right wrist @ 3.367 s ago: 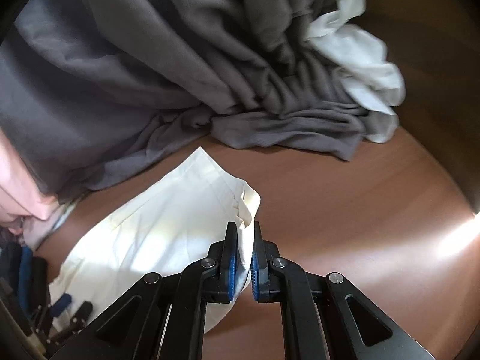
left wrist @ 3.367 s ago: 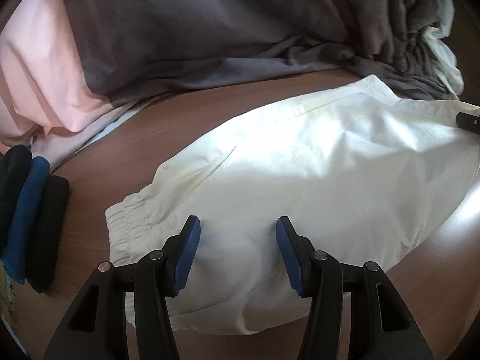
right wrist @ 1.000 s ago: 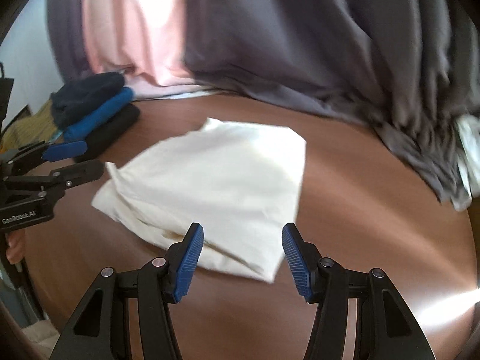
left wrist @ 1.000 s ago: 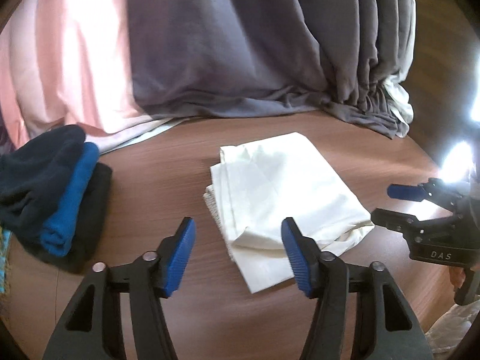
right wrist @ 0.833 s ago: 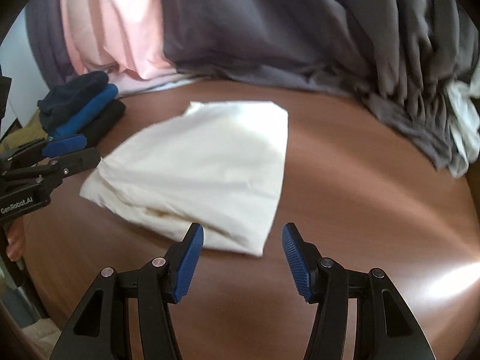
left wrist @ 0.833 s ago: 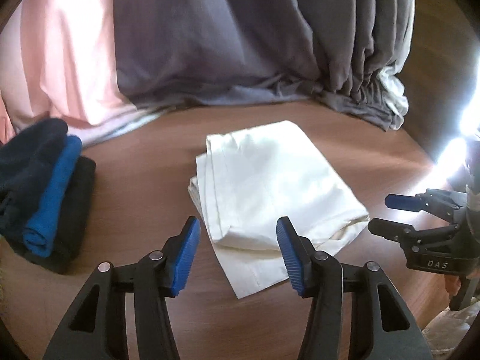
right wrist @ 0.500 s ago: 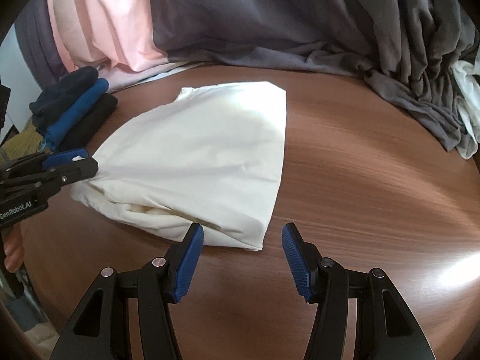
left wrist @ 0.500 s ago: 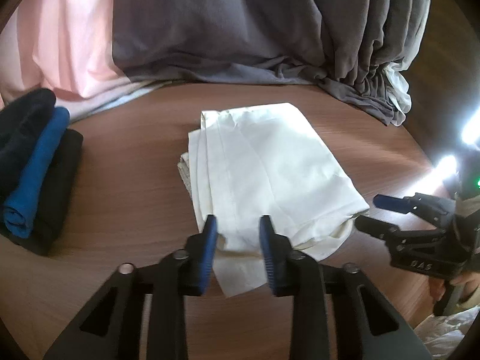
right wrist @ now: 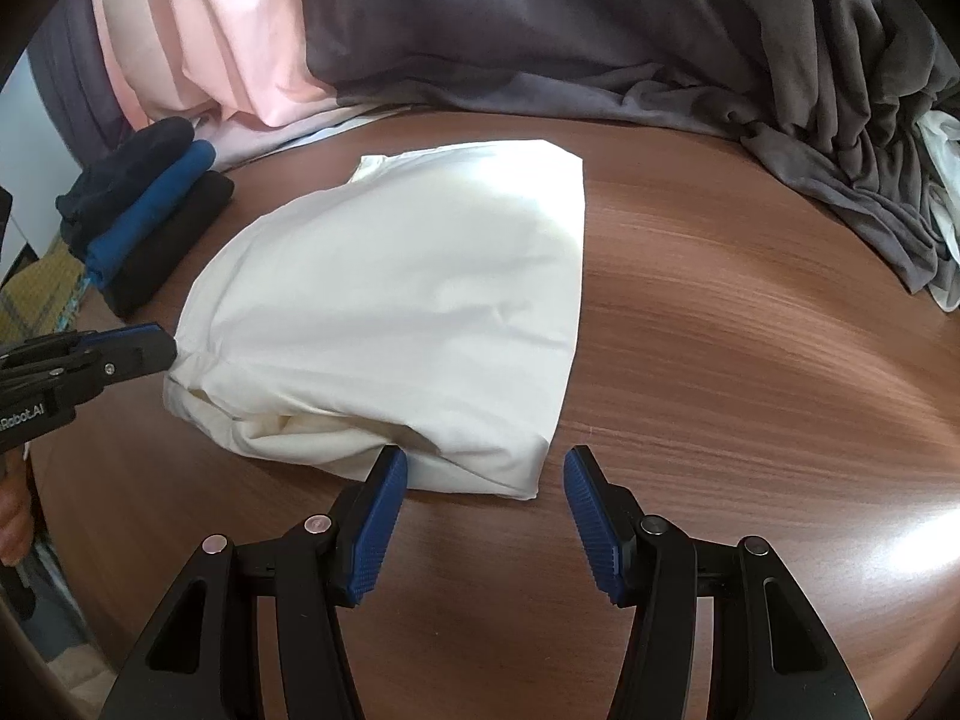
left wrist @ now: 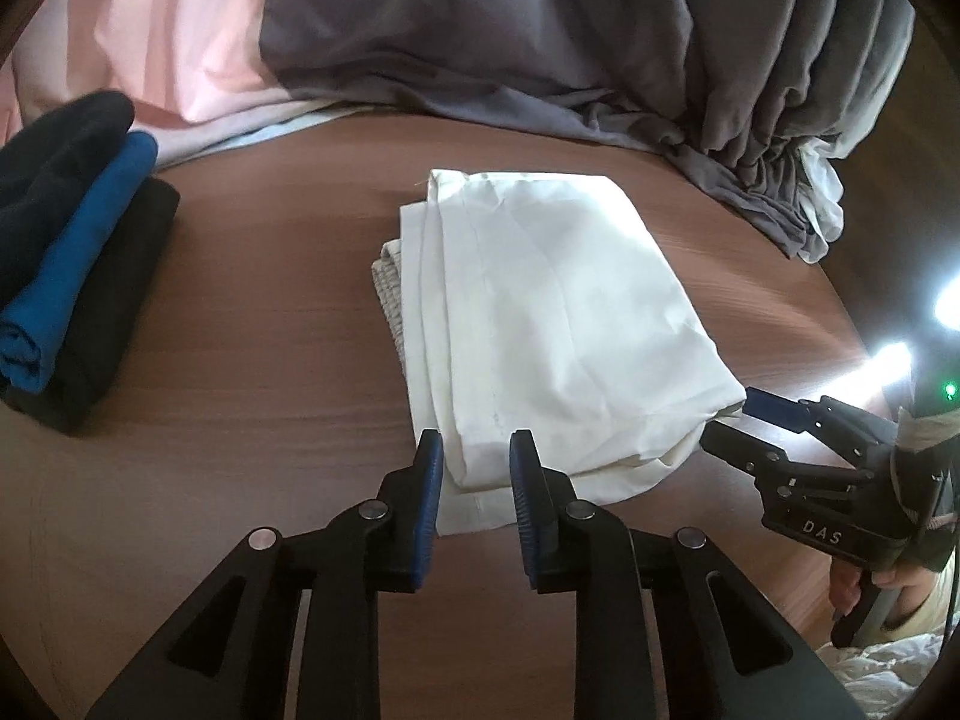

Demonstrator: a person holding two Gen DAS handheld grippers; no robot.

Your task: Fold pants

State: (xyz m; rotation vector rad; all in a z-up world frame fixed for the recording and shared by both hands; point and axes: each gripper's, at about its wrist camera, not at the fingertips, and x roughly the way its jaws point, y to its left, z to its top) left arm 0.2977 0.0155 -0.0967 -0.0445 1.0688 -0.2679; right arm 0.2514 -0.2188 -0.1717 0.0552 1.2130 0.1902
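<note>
The cream pants [left wrist: 552,312] lie folded into a compact stack on the brown table [left wrist: 270,360], with the elastic waistband showing at their left edge. My left gripper [left wrist: 477,456] hovers over the near left corner. Its jaws are narrowed but have a gap, the corner shows between them, and nothing looks pinched. In the right wrist view the pants [right wrist: 408,300] fill the middle. My right gripper [right wrist: 486,474] is open wide at their near right corner, with the left pad beside the fold. Each gripper shows in the other view: the left gripper [right wrist: 144,354] and the right gripper [left wrist: 738,426].
A stack of folded dark and blue clothes [left wrist: 72,252] sits at the left of the table. Grey cloth [left wrist: 540,30] and pink cloth [left wrist: 180,30] are heaped along the back, with a white garment [left wrist: 825,210] at the right end. A person's hand [left wrist: 900,588] holds the right gripper.
The pants went from spread out, with the right gripper shut on a corner, to a compact fold. Over the last second, the left jaws narrowed and both grippers sank toward the near edge.
</note>
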